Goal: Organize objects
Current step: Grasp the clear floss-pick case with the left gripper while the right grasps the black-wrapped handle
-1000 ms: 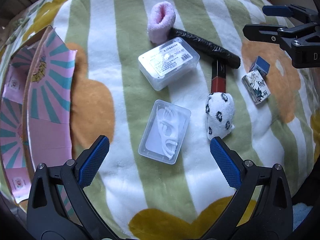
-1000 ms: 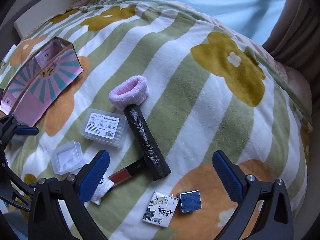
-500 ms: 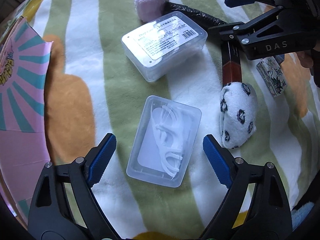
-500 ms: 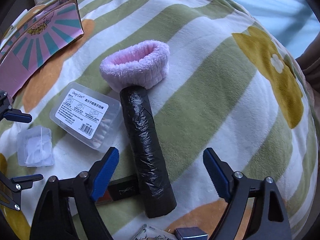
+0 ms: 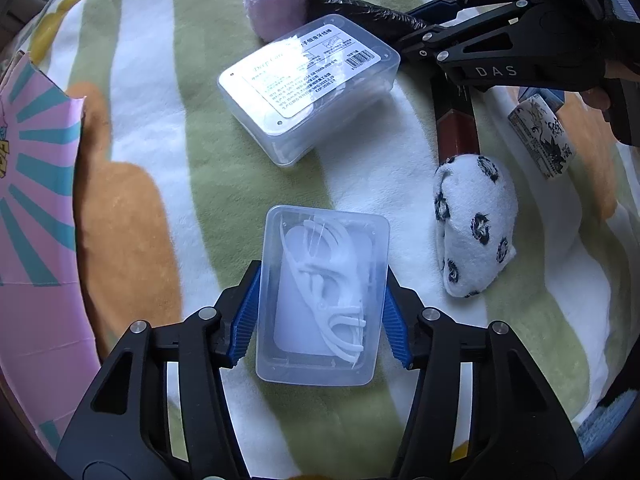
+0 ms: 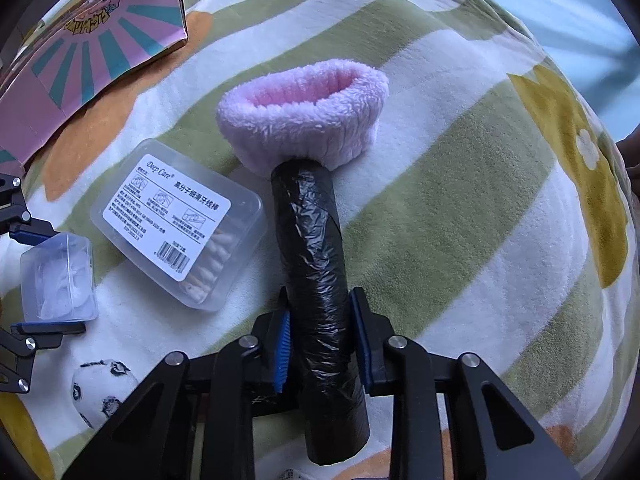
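Left wrist view, left claw (image 5: 320, 312) clamping small clear box (image 5: 324, 292) (both pads touching), right claw (image 6: 322, 344) gripping black roll (image 6: 316, 264)

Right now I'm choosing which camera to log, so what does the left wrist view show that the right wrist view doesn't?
Only the left wrist view shows the red-and-black tube and the small printed box.

Only the right wrist view shows the right gripper closed on the black roll, and the pink band's open ring.

Both show the left gripper clamping the small clear case, the labelled floss box, the spotted white pouch, the pink carton and the striped blanket.
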Demonstrator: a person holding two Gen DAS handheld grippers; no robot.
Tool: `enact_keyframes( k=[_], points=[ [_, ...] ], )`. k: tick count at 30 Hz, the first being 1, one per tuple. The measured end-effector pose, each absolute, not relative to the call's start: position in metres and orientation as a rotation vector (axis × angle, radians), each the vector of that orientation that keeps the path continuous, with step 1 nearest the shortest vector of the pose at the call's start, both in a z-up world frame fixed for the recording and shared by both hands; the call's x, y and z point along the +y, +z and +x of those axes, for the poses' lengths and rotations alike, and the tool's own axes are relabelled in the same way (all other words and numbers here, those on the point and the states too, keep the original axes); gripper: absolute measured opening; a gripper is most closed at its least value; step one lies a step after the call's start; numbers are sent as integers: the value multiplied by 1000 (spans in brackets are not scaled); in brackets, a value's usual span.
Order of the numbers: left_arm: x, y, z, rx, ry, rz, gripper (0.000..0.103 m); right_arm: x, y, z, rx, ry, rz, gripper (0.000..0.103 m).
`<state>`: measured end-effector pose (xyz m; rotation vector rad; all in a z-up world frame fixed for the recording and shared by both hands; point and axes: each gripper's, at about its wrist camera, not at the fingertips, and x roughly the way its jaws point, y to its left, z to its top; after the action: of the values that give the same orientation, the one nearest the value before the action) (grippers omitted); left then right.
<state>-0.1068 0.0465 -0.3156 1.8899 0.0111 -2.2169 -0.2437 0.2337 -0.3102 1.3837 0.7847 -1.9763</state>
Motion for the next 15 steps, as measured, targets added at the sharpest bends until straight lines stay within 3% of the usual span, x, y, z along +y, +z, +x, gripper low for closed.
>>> enact_keyframes(
  k=[15],
  points=[
    [51,-288,-93,52,-2240,1820,51,253,-268,-237,746,-2035,1375,23]
  ],
)
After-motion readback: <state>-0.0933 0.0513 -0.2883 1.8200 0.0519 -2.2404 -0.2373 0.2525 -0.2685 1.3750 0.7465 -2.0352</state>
